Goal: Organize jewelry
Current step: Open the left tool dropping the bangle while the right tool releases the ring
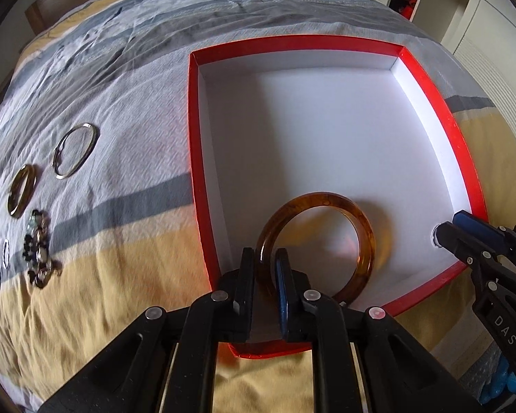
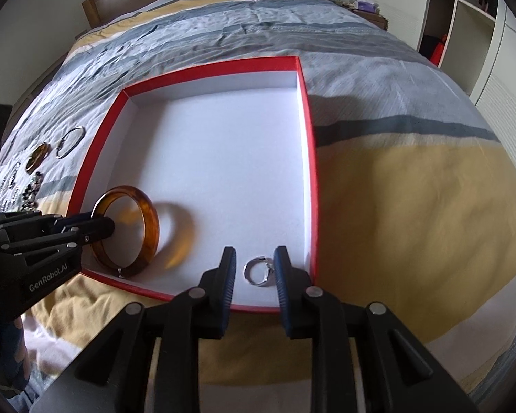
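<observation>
Left wrist view has the left gripper [image 1: 265, 258] low at the near edge of the box [image 1: 430, 96], its fingers narrow and clamped on the near side of the rim of one amber bangle [image 1: 357, 216]. That bangle stands tilted on edge inside the box, near the front left corner, its bottom on the white floor; it is glossy, translucent brown with darker mottling, and throws an orange-tinted shadow. From the right wrist view the left gripper [image 2: 108, 225] reaches in level from the left side, over the box's red wall.

Right gripper [image 2: 254, 258] points down into the front right corner of the box, fingers apart and straddling one small silver ring [image 2: 258, 270] that lies flat on the floor; whether the right finger touches it I cannot tell. In the left view only the tip of this gripper [image 1: 445, 232] shows, at the box's right wall.

One box, red outside and white inside, sits on a striped bedspread [image 1: 120, 79]. Left of it on the cloth lie one thin silver hoop [image 1: 75, 149], one gold bangle [image 1: 22, 191], one beaded piece [image 1: 39, 249], and further small pieces at the frame edge, too blurred to count.
</observation>
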Demonstrator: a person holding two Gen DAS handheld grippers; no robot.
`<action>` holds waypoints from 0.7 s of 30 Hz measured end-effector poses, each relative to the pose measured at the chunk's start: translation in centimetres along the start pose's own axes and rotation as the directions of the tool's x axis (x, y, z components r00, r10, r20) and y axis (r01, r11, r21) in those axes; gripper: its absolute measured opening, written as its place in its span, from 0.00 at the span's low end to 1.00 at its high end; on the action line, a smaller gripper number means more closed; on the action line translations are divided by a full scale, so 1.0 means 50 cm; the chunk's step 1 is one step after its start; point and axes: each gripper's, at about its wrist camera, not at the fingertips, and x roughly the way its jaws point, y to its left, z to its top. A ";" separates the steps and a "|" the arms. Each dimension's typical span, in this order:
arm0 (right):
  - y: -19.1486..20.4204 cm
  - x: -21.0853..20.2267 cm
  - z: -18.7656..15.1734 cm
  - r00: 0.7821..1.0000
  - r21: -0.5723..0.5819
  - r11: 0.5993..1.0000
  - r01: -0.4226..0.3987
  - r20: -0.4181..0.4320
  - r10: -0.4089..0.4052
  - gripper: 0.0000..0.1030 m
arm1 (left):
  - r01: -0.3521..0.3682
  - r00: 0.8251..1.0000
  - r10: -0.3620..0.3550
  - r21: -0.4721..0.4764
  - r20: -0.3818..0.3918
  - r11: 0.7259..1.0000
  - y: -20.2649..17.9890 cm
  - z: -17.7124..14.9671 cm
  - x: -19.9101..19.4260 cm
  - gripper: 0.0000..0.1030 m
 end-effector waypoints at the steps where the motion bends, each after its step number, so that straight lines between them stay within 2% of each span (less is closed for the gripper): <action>1: 0.004 -0.003 -0.006 1.000 -0.001 1.000 -0.007 -0.002 0.006 0.21 | -0.002 1.000 0.002 -0.005 -0.002 1.000 0.004 -0.009 -0.003 0.13; 7: 0.025 -0.024 -0.040 1.000 -0.017 1.000 -0.022 -0.017 0.022 0.21 | 0.000 1.000 0.000 -0.020 -0.003 1.000 0.012 -0.052 -0.028 0.14; 13: 0.031 -0.055 -0.065 0.999 -0.009 1.000 -0.029 -0.014 0.029 0.24 | -0.017 1.000 0.017 0.010 0.004 1.000 -0.007 -0.098 -0.059 0.21; 16: 0.035 -0.076 -0.075 1.000 -0.008 1.000 -0.025 0.002 0.025 0.32 | 0.006 1.000 -0.006 0.013 0.022 1.000 -0.015 -0.118 -0.082 0.29; 17: 0.036 -0.084 -0.077 1.000 -0.007 1.000 -0.020 0.011 0.021 0.34 | -0.004 0.999 0.003 0.011 0.036 1.000 -0.015 -0.123 -0.093 0.38; 20: 0.034 -0.111 -0.085 0.999 0.001 1.000 -0.020 0.033 0.020 0.36 | 0.020 0.997 -0.019 -0.007 0.073 1.000 -0.009 -0.130 -0.125 0.42; 21: 0.033 -0.120 -0.088 0.999 0.002 1.000 -0.014 0.041 0.014 0.36 | 0.024 0.996 -0.023 -0.016 0.092 1.000 -0.003 -0.134 -0.140 0.46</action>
